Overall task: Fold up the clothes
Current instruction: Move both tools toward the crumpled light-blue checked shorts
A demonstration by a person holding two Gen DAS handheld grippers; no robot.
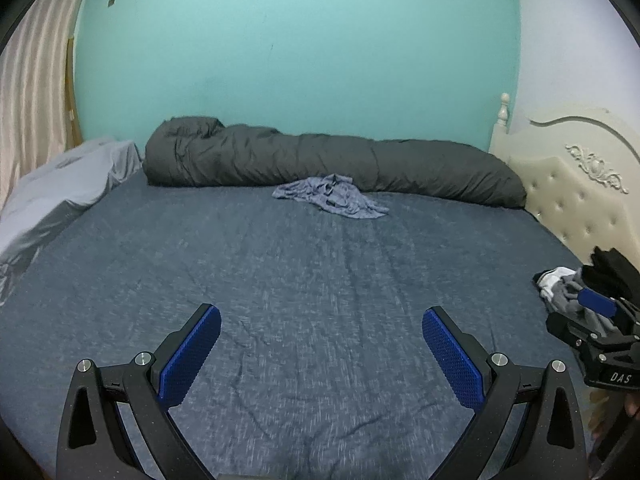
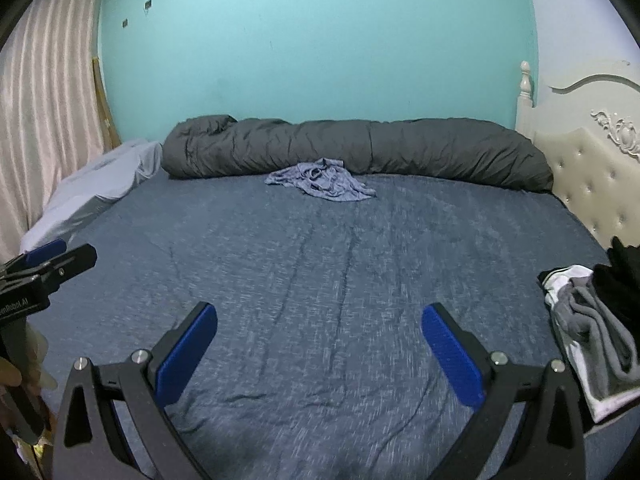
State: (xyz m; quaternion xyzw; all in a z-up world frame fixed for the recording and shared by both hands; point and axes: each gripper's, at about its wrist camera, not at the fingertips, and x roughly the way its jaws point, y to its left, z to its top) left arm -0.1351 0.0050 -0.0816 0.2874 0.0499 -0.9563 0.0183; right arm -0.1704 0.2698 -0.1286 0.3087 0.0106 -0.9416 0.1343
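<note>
Left wrist view: two blue-padded fingers of the left gripper (image 1: 321, 344) spread wide apart, nothing between them, above a blue-grey bedsheet (image 1: 304, 280). Well ahead, across the bed, a crumpled light blue garment (image 1: 332, 196) lies just in front of a long rolled dark grey duvet (image 1: 320, 160) set against the teal wall (image 1: 296, 48). At the right edge, a pile of black, grey and white clothes (image 1: 560, 288) sits beside the right gripper (image 1: 596, 304), whose opening cannot be judged here.

Right wrist view: the right gripper (image 2: 320, 340) is likewise wide open and holds nothing, over bare sheet. The light blue garment (image 2: 324, 184) lies far ahead, centred. The clothes pile (image 2: 588, 320) rests just right of the right-hand finger. The left gripper (image 2: 52, 256) shows at the left edge.
</note>
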